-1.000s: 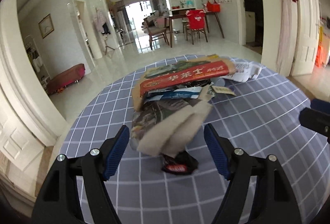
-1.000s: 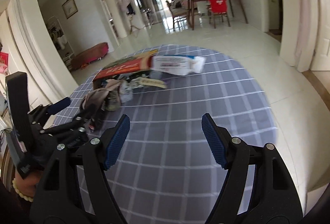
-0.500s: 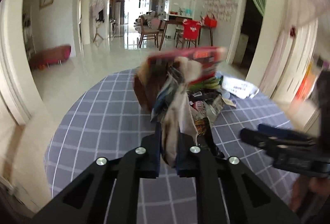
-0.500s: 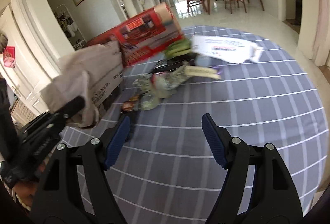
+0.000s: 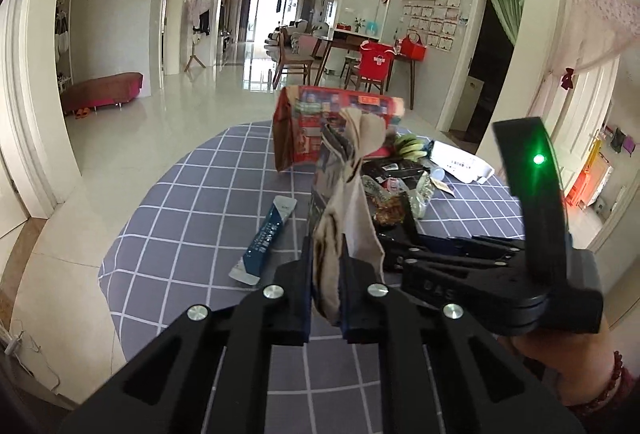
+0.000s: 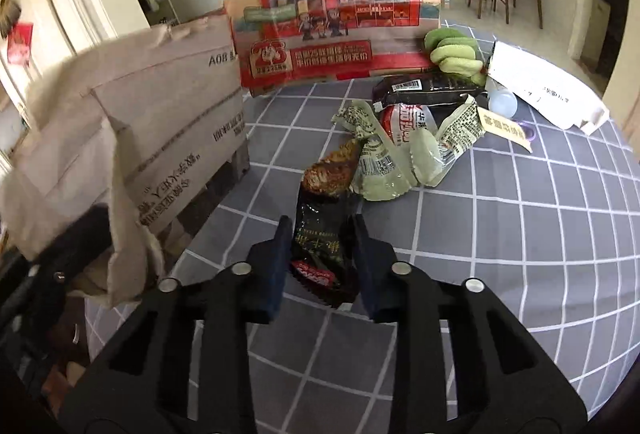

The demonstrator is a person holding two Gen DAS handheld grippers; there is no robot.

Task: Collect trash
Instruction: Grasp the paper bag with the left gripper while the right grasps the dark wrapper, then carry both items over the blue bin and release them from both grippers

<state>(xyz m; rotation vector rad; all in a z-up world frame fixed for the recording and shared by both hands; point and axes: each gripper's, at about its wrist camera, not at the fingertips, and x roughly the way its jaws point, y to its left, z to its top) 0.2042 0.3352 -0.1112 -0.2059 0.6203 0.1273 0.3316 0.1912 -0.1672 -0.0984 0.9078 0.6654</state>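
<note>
Fingers of the left gripper are clenched on a beige paper bag, which rises from between them above the grey checked tablecloth, tilted slightly right; a blue sachet lies flat just to its left, and the right gripper, held by a hand with a bead bracelet, reaches in from the right. In the right wrist view that gripper points steeply down, its jaws just closing, a black snack wrapper between the pads; whether they press it I cannot tell. Beyond lie green wrappers and a red carton.
</note>
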